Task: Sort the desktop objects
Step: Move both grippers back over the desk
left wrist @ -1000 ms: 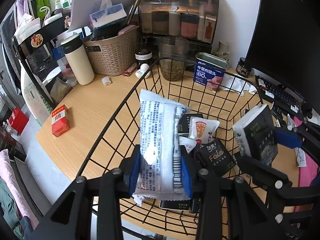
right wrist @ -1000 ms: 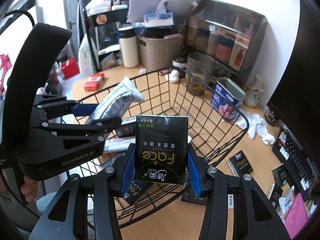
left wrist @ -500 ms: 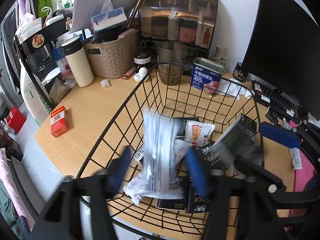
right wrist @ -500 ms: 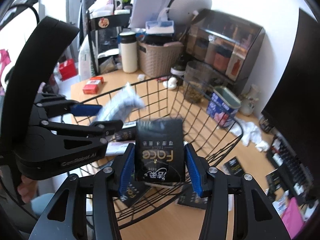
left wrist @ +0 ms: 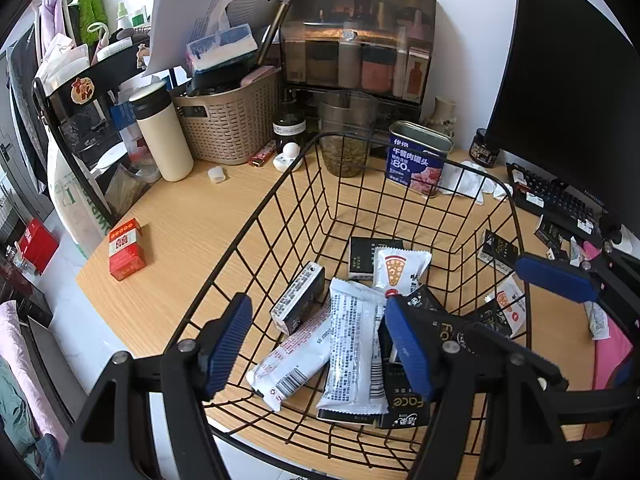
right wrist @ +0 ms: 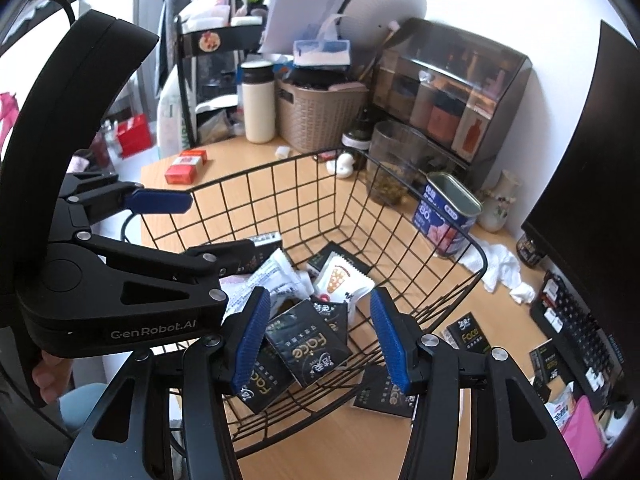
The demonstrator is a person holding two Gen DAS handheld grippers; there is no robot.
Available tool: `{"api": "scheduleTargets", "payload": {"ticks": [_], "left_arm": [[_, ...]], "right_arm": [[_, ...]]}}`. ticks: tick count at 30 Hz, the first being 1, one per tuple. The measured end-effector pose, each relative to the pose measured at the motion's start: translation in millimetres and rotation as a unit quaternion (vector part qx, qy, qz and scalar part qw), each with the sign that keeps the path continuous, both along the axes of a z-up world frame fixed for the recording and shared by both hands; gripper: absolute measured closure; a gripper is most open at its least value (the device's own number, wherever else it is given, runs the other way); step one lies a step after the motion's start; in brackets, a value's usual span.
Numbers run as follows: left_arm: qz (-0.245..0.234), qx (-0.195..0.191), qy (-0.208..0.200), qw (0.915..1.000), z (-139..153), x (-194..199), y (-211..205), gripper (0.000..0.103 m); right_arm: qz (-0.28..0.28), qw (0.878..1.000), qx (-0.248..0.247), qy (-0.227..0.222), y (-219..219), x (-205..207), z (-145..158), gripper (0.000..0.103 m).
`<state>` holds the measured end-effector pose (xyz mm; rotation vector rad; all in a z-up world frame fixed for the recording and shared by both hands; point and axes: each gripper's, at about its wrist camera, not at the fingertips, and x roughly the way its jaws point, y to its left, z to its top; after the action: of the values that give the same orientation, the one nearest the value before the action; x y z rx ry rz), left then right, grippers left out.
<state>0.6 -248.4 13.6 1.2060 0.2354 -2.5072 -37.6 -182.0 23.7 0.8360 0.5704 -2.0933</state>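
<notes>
Along the back edge of the wooden desk a cream thermos with a dark lid stands upright at the left. Just beside it is a tan woven basket, with a blue tissue box resting on its contents. A smoked-plastic cosmetics cabinet stands against the wall behind a glass jar partly filled with something greenish. Right of the jar sits a blue tin, touching crumpled white tissue. A pale vase stands behind them. In the right back corner are a black monitor and keyboard.
</notes>
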Motion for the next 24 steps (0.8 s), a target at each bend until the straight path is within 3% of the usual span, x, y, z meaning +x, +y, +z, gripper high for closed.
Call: {"api": "scheduleTargets", "payload": {"ticks": [5,9,17,24], "left_arm": [[-0.008,0.011,0.000,0.9999,3,-1,1,0.029],[-0.023,-0.001,-0.004,0.9997,5,-5,17,0.029],[-0.103,-0.026,-0.008,0.9943,11,-20,92,0.029],[-0.190,-0.022,-0.010,0.9815,8,-41,179,0.026]], "right_arm": [[0.003,1.000,0.000,-0.011,4,-3,2,0.052],[-0.004,0.999,-0.023,-0.027,27,-10,14,0.051],[-0.110,0.993,-0.025,-0.043,127,-41,3,0.051],[-0.174,0.983,-0.014,-0.060,207,-51,-18,0.050]]}}
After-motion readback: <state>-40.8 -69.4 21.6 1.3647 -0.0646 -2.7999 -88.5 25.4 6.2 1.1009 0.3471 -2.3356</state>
